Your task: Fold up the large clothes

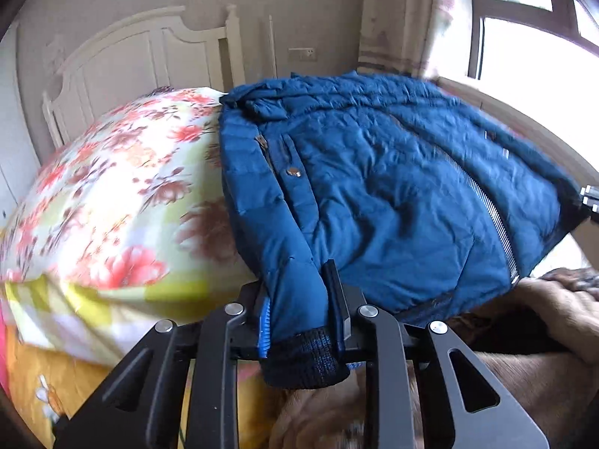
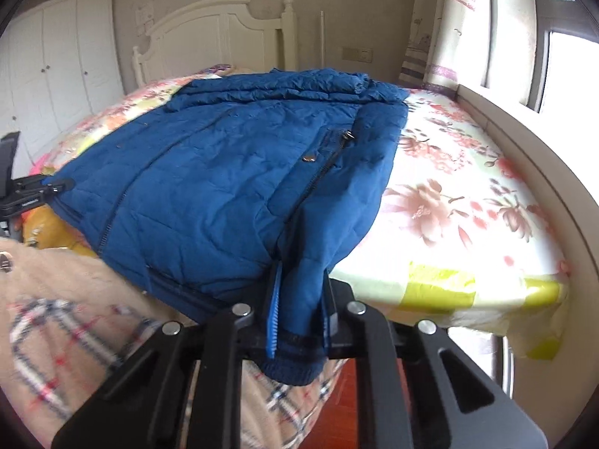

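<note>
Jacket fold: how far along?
Done: the blue jacket lies spread front-up on the floral bed, zipper open. No fold is visible yet.

In hand: the left gripper is shut on one knit cuff, and the right gripper is shut on the other cuff, at the near edge.

Left: likely bring the sleeves across the body, then fold the body itself.

The left wrist view is taken from just behind the left gripper (image 1: 299, 314), very near, facing 12 o'clock along the blue jacket (image 1: 374, 172) toward the headboard (image 1: 149, 56). The right wrist view is taken likewise from behind the right gripper (image 2: 299, 321), window at 2 o'clock. Jacket, headboard and floral bedspread (image 2: 449, 194) are shared by both views
</note>
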A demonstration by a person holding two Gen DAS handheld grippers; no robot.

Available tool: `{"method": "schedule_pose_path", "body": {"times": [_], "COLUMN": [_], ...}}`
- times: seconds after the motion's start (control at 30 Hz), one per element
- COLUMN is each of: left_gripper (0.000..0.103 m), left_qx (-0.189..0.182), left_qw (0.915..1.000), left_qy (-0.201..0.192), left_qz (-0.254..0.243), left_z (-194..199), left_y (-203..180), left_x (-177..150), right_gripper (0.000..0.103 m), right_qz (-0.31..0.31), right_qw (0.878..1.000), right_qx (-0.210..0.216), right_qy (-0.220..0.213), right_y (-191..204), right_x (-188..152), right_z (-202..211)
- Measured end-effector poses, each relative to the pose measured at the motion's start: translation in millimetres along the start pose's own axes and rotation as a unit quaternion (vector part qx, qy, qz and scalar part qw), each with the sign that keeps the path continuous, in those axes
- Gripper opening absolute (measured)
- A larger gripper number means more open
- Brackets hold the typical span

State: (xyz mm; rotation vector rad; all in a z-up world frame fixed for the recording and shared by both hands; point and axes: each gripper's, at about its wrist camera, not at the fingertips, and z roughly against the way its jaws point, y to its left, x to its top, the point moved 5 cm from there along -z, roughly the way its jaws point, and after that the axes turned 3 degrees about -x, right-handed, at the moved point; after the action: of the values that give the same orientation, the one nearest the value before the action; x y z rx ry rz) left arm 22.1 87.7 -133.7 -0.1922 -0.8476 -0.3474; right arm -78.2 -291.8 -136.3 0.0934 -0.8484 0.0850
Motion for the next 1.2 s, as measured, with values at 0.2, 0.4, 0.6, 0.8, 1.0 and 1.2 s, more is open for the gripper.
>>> {"method": "schedule_pose_path", "body": {"times": [0.2, 0.4, 0.6, 0.8, 1.0, 1.2], "left_gripper": [0.023, 0.023, 0.023, 0.025, 0.028, 0.029], "left_qx": [-0.01, -0.013, -0.026, -0.033, -0.011, 0.07], "left_qw": [0.9973, 0.9882, 0.9857, 0.9808, 0.9637, 0.9799], "left_qy": [-0.065, -0.148, -0.16, -0.112, -0.082, -0.046], "left_qz": [0.033, 0.036, 0.046, 0.157, 0.254, 0.181], "left_z": [58.0, 68.2, 18.4, -79.8, -147.0, -175.2], "left_y": [9.2, 22.5, 33.8, 92.5, 184.4, 225.6], "left_x": [13.6, 92.3, 209.6, 337.7, 382.4, 361.5], "right_gripper": [0.015, 0.014, 0.014, 0.02, 0.083, 0.083], "right_qz": [-0.007, 0.001, -0.014, -0.127, -0.27, -0.179], "right_qw": [0.993, 0.988, 0.985, 0.984, 0.956, 0.98], "right_qx": [0.066, 0.033, 0.007, 0.012, 0.013, -0.061], "right_qy": [-0.096, -0.151, -0.173, -0.121, -0.113, -0.064], "right_y": [20.2, 9.6, -19.5, -92.7, -188.9, -205.4], "right_x": [34.9, 114.3, 227.9, 331.4, 369.8, 358.7], "right_z": [73.2, 72.5, 15.2, -88.6, -149.7, -183.9]}}
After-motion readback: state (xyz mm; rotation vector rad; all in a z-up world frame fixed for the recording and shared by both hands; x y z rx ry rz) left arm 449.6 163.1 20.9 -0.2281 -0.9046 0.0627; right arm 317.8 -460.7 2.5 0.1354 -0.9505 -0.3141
